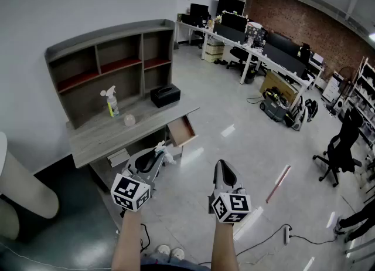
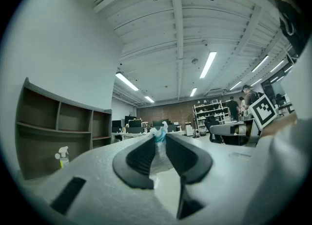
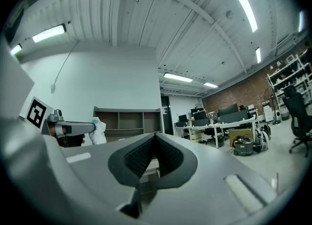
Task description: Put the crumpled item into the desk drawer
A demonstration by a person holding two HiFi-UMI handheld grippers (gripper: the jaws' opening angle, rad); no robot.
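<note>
my left gripper (image 1: 158, 151) is clenched on the crumpled item (image 1: 169, 155), a white wad with a bit of blue poking out past the pads. i hold it up off the floor, facing the open drawer (image 1: 182, 130) just ahead at the end of the desk (image 1: 99, 138). my right gripper (image 1: 223, 165) is closed and empty, off to the side. a spray bottle (image 1: 111, 102) and a black box (image 1: 164, 95) sit back on the desktop; nothing seems to block the drawer.
</note>
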